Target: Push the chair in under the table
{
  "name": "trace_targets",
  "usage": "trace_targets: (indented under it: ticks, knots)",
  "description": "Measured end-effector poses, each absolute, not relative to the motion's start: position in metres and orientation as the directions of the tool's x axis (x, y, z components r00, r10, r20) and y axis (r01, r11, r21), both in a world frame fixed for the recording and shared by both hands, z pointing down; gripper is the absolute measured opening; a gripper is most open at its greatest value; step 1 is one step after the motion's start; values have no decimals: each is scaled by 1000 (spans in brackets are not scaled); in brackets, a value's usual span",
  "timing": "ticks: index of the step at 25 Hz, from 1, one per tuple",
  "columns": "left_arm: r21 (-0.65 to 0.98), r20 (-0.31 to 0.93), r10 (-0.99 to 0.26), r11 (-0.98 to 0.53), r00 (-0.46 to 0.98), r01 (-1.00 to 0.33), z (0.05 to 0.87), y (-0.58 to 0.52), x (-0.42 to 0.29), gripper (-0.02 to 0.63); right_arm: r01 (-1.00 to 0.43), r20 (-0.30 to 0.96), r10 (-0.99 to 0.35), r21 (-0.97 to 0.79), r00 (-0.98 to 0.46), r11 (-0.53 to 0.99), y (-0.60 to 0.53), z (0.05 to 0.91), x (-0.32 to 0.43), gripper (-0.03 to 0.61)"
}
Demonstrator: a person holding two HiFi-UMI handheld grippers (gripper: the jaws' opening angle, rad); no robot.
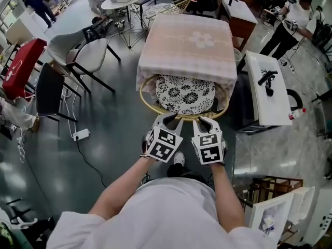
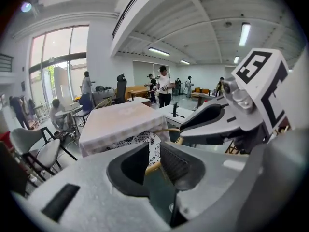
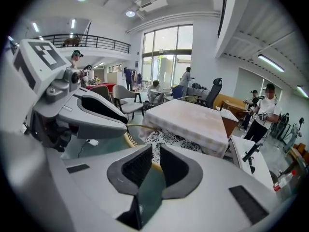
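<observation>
A round rattan chair [image 1: 147, 100] with a black-and-white flowered cushion [image 1: 185, 93] sits mostly under the square table [image 1: 189, 43], which has a pale pink checked cloth. Only the chair's near rim and part of the cushion stick out. My left gripper [image 1: 167, 119] and right gripper [image 1: 206, 122] hover side by side just behind that rim, not touching it. In the left gripper view the left gripper [image 2: 154, 153] shows a gap between its pads, with nothing in it. The right gripper [image 3: 155, 161] in its own view also stands apart and empty. The table [image 3: 188, 120] lies ahead of both.
Grey and white chairs [image 1: 85, 53] and a black chair [image 1: 49, 90] stand at the left, with a power strip [image 1: 81, 135] and cable on the floor. A white bench [image 1: 267, 90] stands close on the table's right. A person [image 1: 290, 22] stands at far right; a round white table [image 1: 122, 1] stands beyond.
</observation>
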State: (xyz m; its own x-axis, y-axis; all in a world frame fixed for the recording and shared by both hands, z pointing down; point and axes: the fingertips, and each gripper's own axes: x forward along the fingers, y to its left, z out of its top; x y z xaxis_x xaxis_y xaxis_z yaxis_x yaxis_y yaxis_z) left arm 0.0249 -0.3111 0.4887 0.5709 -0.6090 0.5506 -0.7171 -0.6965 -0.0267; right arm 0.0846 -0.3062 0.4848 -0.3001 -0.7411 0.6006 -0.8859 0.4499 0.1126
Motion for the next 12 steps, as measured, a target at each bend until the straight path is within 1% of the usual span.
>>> trace_targets:
  ticks: [3,5,7,9,12]
  knots:
    - [39,514,-632,-658,579,-752,476,-303,21,59,-912,553,-774,60,-309,407,-297,472,81,32]
    - [82,495,-645,-632,582,-770,467,-298,19,37,-923,522,-791,19,-318,383,-291,465,79,8]
    - [128,479,-656,-606,584,-785,460,-294,17,6,-928,499,-803,-7,-325,371,-285,460,78,3]
    - [165,470,-657,-590,589,-790,457,-288,18,6,-932,482,-813,-20,-325,361,-279,456,76,3]
    - [179,468,-656,-586,592,-790,457,-279,19,6,-934,465,-821,-35,-330,355,-272,452,72,3]
